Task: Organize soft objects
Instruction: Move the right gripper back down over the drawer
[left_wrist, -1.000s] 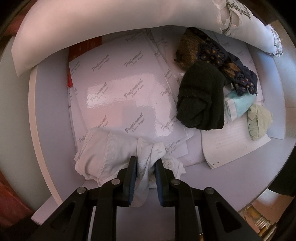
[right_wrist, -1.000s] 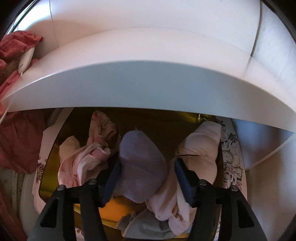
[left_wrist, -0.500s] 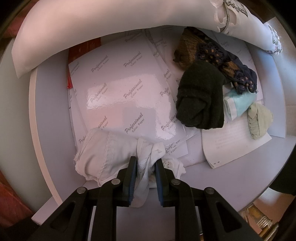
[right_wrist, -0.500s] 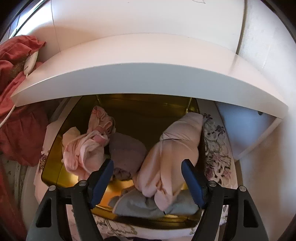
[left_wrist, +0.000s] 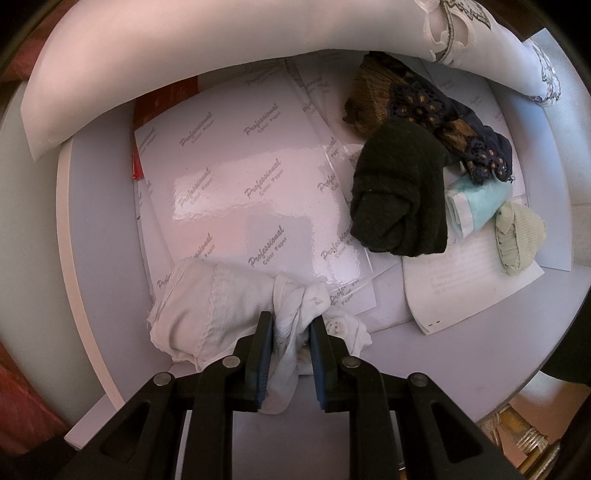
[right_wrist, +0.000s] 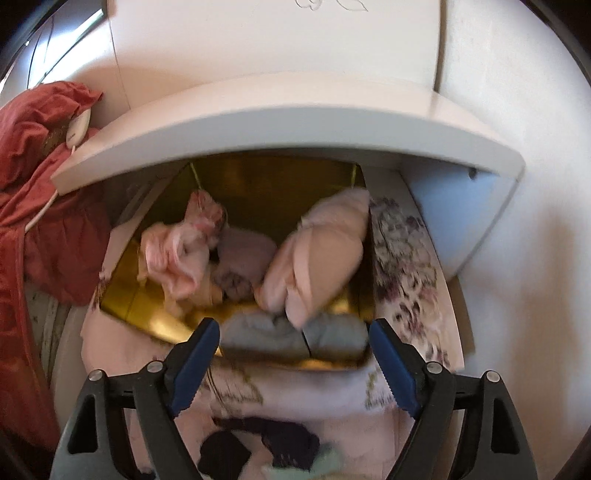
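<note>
Risk entry: your left tool (left_wrist: 289, 334) is clamped on the white cloth bundle (left_wrist: 221, 310) at the tabletop's (left_wrist: 461, 369) near edge, resting partly on glossy paper sheets (left_wrist: 236, 199) that may drag along as you lift, while your right tool (right_wrist: 293, 363), jaws opening and empty, hangs before the gold bin (right_wrist: 273, 184).

Glossy sheets of photo paper (left_wrist: 236, 192) printed "Professional Color Paper" lie fanned over the white tabletop (left_wrist: 461, 369). A red booklet (left_wrist: 162, 99) shows from under their far left corner. A plain printed sheet (left_wrist: 469, 280) lies at the right, overlapping the stack's edge. Wicker furniture (left_wrist: 524, 439) shows below the tabletop's near right edge. In the right wrist view, a white curved shelf (right_wrist: 288, 122) overhangs the scene; a white corded device (right_wrist: 78, 127) rests at its left end.
</note>
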